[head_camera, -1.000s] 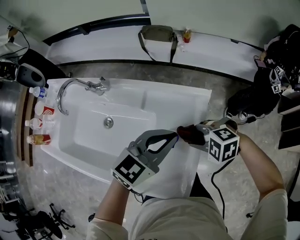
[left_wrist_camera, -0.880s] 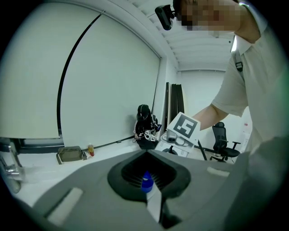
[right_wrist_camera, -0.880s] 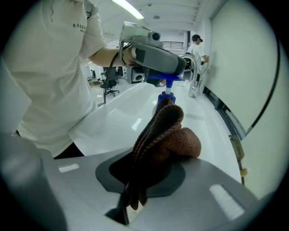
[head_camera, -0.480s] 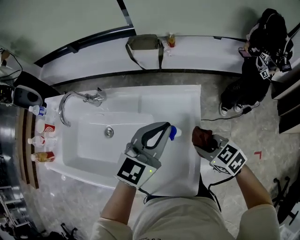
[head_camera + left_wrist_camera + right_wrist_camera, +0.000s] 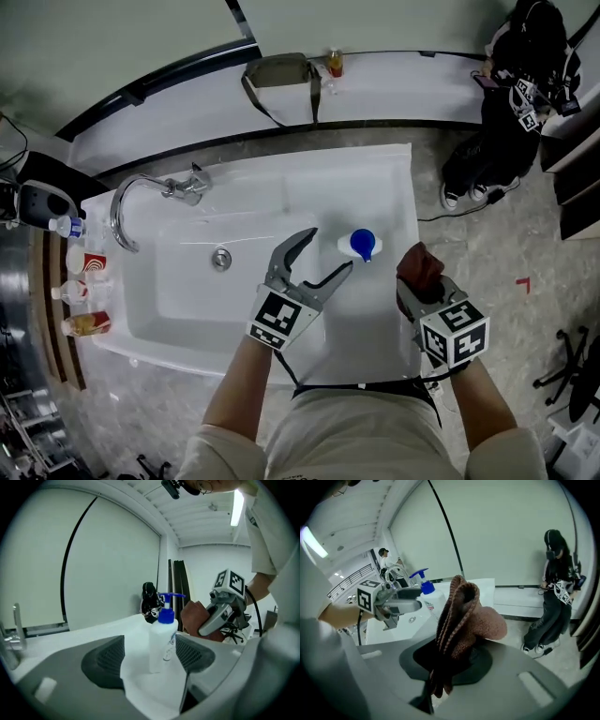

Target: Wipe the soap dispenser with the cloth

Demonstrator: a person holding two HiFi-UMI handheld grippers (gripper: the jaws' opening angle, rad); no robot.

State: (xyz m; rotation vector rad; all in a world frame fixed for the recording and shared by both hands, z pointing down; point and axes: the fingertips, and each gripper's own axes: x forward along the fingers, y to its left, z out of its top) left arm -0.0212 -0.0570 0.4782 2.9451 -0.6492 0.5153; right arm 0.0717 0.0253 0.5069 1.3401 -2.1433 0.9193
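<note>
Brown knitted cloth [image 5: 418, 266] bunches over the right gripper [image 5: 420, 285], whose jaws clamp it and whose tips it covers in the head view; the print on the soap dispenser [image 5: 359, 245] is too small to read. That dispenser, white-bodied with a blue pump head, stands upright on the sink [image 5: 281, 199] ledge at 3 o'clock of the basin, just off the left gripper [image 5: 329, 250], whose jaws are spread wide, holding nothing. One cloth, one dispenser and two grippers show.
</note>
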